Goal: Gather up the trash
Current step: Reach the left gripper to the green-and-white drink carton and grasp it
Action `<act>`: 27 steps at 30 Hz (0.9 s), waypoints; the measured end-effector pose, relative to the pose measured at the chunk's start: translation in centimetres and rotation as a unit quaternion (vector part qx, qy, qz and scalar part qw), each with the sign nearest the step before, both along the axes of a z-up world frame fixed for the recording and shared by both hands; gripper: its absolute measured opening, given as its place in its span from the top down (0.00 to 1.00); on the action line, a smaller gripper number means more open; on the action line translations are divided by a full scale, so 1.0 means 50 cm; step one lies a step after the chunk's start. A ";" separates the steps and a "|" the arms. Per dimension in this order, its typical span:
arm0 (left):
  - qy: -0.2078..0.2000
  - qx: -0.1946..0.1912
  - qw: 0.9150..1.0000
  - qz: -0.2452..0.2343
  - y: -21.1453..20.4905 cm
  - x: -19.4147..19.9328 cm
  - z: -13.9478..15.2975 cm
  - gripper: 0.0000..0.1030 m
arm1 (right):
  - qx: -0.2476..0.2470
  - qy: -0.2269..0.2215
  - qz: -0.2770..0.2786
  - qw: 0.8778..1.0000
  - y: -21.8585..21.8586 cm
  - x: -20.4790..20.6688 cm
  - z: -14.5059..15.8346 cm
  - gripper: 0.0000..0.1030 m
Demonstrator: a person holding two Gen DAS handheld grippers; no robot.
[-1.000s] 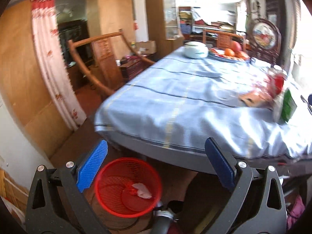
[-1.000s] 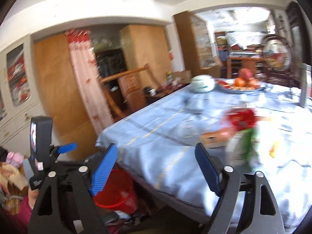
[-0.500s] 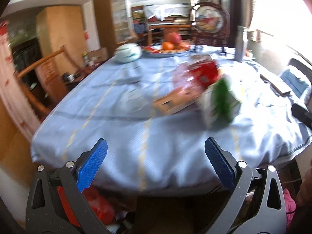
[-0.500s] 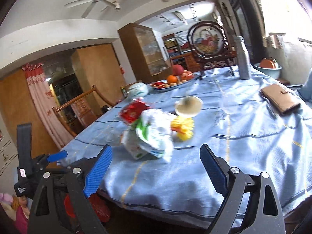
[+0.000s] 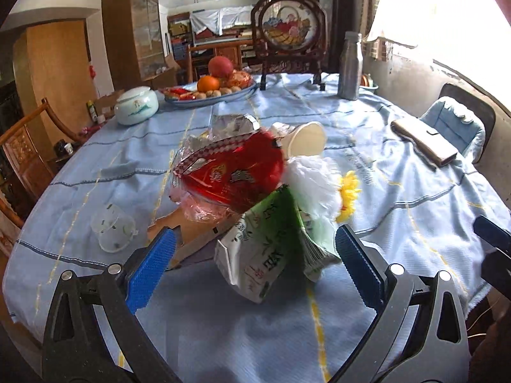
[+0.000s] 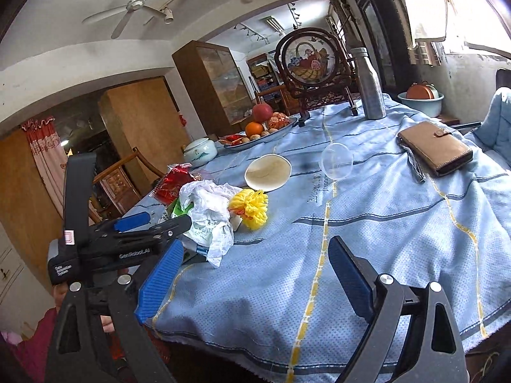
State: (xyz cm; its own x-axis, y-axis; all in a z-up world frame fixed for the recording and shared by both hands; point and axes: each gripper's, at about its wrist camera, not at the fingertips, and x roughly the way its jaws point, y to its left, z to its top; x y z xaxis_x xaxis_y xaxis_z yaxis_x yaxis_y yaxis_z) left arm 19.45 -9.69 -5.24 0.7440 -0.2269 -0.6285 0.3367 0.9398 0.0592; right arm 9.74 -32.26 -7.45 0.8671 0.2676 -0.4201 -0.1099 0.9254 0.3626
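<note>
Both the left gripper point(image 5: 255, 268) and the right gripper point(image 6: 255, 274) gape wide and hold nothing, the green-and-white packet point(image 5: 268, 249) at the left one's twelve o'clock. A careless pinch could, I'd guess, snag the blue tablecloth point(image 5: 399, 191) or nudge the glass cup point(image 5: 111, 231) at ten o'clock. Beyond sit the fruit platter point(image 5: 210, 91), cabinets and a bright window.

"GenRobot.AI" is printed in pale letters on the left gripper point(image 6: 134, 223), at the left of the right wrist view. A smaller two-line label sits lower left on its body, too small to read. The green packet point(image 5: 271, 249) and red wrapper point(image 5: 233, 175) carry print that cannot be made out.
</note>
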 end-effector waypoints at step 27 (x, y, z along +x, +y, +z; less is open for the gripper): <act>0.017 0.021 0.999 0.027 0.058 0.021 -0.037 0.06 | 0.005 0.013 0.014 1.000 0.015 0.009 -0.013 0.12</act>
State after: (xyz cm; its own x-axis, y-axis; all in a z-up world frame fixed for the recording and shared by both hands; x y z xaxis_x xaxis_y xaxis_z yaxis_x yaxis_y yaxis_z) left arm 20.51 -6.79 -7.09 0.7330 -0.1597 -0.6612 0.2885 0.9533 0.0896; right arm 10.19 -31.52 -8.10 0.8482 0.2951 -0.4398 -0.1255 0.9188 0.3743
